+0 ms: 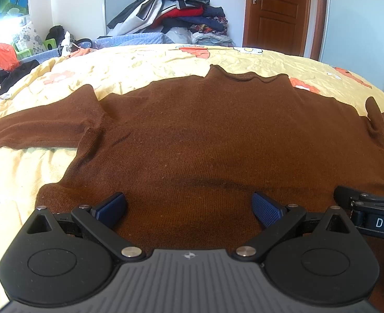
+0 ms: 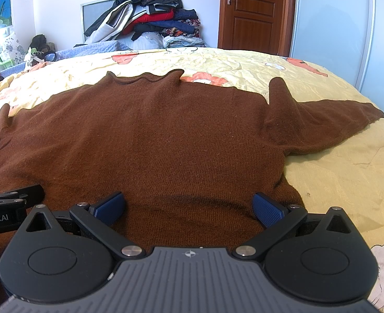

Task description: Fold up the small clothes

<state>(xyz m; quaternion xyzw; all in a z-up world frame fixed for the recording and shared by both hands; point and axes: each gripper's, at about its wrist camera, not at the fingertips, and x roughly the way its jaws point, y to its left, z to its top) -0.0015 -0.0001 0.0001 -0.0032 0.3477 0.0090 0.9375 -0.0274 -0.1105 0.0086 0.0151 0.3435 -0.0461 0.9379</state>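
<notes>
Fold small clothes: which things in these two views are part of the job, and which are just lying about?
Part of the job:
- brown sweater, spread flat on the bed
- left gripper, open
- right gripper, open

Lying about:
- yellow bedspread
- pile of clothes by the wall
- wooden door
- orange bag

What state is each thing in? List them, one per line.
Brown sweater: spread flat on the bed, unfolded, both sleeves out to the sides.
Left gripper: open, over the hem, holding nothing.
Right gripper: open, over the hem, holding nothing.
Wooden door: closed.
</notes>
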